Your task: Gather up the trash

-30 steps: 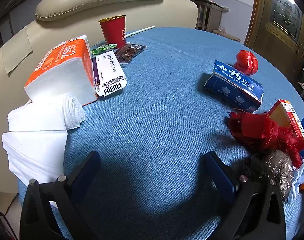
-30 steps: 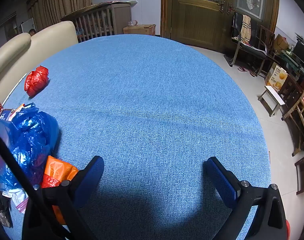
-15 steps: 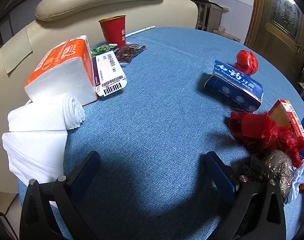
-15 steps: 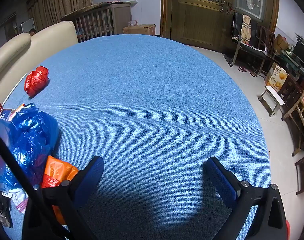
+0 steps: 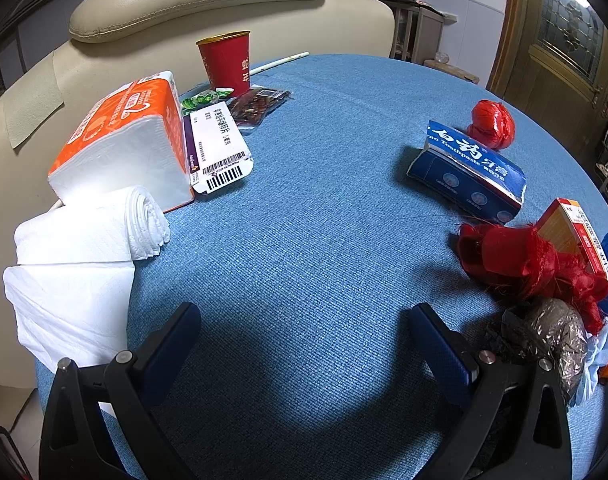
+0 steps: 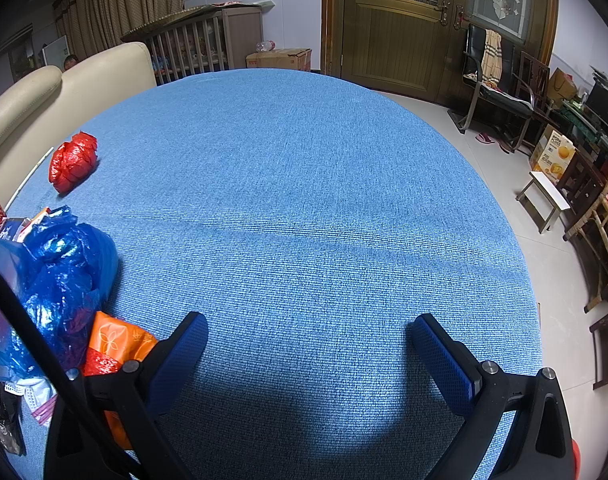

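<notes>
Trash lies around a round table with a blue cloth (image 5: 324, 220). In the left wrist view a torn blue toothpaste box (image 5: 468, 172), a red crumpled ball (image 5: 491, 125), red netting (image 5: 512, 260), an orange-red carton (image 5: 572, 232) and a grey plastic wad (image 5: 552, 332) sit to the right. A red paper cup (image 5: 226, 62), wrappers (image 5: 256, 104) and a barcode card (image 5: 220, 152) lie at the far left. My left gripper (image 5: 304, 332) is open over bare cloth. My right gripper (image 6: 310, 340) is open too, with a blue bag (image 6: 60, 280) and orange packet (image 6: 116, 344) by its left finger.
An orange tissue pack (image 5: 124, 140) and a loose roll of white tissue (image 5: 88, 256) rest at the table's left edge. A cream sofa (image 5: 184, 8) stands behind the table. Chairs (image 6: 500, 92), a stool (image 6: 544, 200) and a wooden door (image 6: 400, 28) are off to the right.
</notes>
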A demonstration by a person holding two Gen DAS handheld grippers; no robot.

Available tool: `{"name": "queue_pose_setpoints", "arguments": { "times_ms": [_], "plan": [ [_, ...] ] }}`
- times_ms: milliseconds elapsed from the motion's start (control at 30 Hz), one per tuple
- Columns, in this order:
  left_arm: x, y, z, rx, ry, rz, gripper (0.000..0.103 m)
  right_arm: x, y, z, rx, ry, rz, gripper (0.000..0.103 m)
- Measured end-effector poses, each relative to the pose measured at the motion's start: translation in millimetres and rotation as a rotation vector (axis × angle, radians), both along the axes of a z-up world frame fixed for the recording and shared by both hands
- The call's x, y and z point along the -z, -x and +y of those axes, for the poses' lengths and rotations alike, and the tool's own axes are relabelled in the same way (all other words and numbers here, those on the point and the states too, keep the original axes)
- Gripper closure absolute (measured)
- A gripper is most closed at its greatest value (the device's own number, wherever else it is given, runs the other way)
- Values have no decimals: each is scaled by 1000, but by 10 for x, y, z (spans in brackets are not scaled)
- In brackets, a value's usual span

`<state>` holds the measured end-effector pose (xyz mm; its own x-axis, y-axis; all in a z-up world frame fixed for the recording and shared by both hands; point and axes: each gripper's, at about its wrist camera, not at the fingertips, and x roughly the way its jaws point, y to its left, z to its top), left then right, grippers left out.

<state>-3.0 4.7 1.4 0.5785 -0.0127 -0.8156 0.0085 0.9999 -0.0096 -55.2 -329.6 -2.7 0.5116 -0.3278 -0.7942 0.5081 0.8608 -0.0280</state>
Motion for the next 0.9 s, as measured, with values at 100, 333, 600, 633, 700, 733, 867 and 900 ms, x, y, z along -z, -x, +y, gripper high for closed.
{"name": "queue_pose_setpoints", "arguments": {
  "times_ms": [100, 333, 600, 633, 700, 733, 867, 900],
  "plan": [
    [-92, 107, 55, 28, -14, -16, 0, -67, 73, -5, 8, -40, 21, 0],
    [-484, 742, 211, 126, 43, -109, 0, -597, 670, 247, -21, -51, -129, 0],
    [-814, 1424, 79, 223, 97, -172, 0, -821, 1310, 754, -101, -46, -198, 0],
    [-837, 1502, 43, 236, 94, -177, 0, -828, 1386, 811, -111, -45, -199, 0],
    [-868, 1600, -1, 242, 90, -182, 0, -825, 1523, 909, -124, -45, -203, 0],
    [-888, 1652, -14, 248, 95, -187, 0, -828, 1575, 960, -128, -43, -206, 0],
    [-921, 1780, -30, 254, 98, -190, 0, -872, 1785, 1097, -133, -36, -234, 0],
    [-927, 1814, -32, 253, 97, -193, 0, -879, 1827, 1139, -141, -28, -238, 0]
  ]
}}
